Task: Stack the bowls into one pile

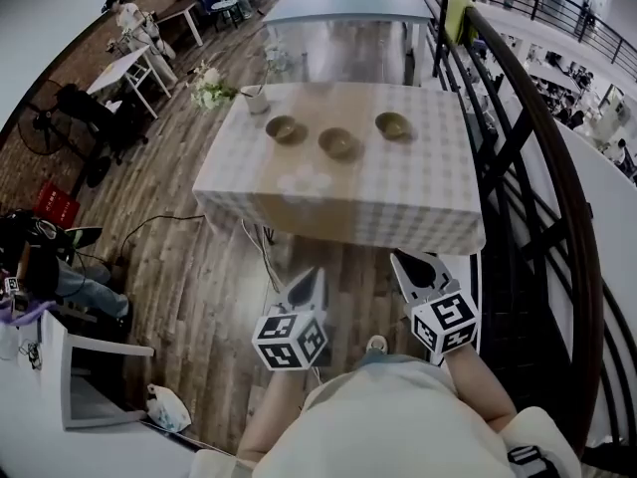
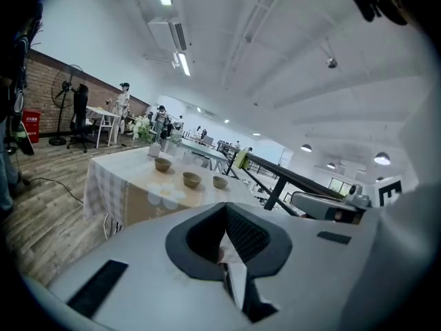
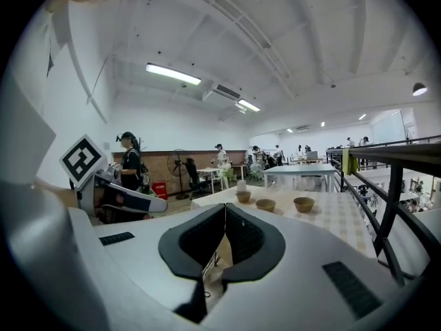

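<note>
Three brown bowls stand apart in a row on the checked tablecloth (image 1: pixel 398 192): a left bowl (image 1: pixel 285 128), a middle bowl (image 1: pixel 338 143) and a right bowl (image 1: pixel 393 124). The same bowls show far off in the left gripper view (image 2: pixel 191 179) and in the right gripper view (image 3: pixel 265 204). My left gripper (image 1: pixel 309 285) and right gripper (image 1: pixel 413 267) hang side by side over the wooden floor, close to my body and well short of the table's near edge. Each gripper's jaws meet at the tip, left (image 2: pixel 225 205) and right (image 3: pixel 225 205), with nothing between them.
A pale cup (image 1: pixel 256 99) and a bunch of white flowers (image 1: pixel 211 90) sit at the table's far left corner. A dark railing (image 1: pixel 542 147) runs along the right. A second table (image 1: pixel 348 8) stands behind. Cables lie on the floor (image 1: pixel 169 222); a white cabinet (image 1: pixel 60 386) is lower left.
</note>
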The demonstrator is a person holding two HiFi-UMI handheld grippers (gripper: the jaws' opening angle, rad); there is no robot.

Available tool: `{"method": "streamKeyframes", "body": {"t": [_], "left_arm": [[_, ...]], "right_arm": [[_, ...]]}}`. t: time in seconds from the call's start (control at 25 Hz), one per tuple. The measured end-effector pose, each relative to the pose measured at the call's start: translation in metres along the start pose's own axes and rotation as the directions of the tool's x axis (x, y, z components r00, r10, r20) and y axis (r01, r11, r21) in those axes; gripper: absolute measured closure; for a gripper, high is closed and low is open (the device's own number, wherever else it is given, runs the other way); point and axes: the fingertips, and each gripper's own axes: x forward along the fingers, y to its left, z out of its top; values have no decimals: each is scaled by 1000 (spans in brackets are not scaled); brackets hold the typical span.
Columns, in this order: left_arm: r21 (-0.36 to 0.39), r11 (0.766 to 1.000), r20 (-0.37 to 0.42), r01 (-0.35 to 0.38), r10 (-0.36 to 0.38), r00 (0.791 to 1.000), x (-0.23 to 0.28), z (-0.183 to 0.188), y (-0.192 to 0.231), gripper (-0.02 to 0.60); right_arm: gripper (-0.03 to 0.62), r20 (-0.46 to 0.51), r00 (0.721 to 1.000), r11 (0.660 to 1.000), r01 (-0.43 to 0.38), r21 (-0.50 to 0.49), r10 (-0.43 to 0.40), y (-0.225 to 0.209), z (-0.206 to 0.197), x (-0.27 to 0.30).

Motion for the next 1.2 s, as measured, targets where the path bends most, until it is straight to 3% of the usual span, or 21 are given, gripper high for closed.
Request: {"method": "streamKeyframes", "body": {"t": [0.6, 0.92, 1.2], "left_arm": [[-10, 1000, 13, -21, 22, 1000, 32, 5, -19, 578], [-30, 999, 8, -43, 43, 999, 39, 4, -5, 578], [-16, 999, 19, -43, 43, 999, 73, 25, 17, 578]], "right_arm": [[592, -9, 998, 998, -60, 5, 60, -28, -1, 3], [592, 3, 997, 997, -79, 22, 79, -27, -1, 15], [592, -13, 997, 997, -75, 11, 75, -46, 2, 55]]}}
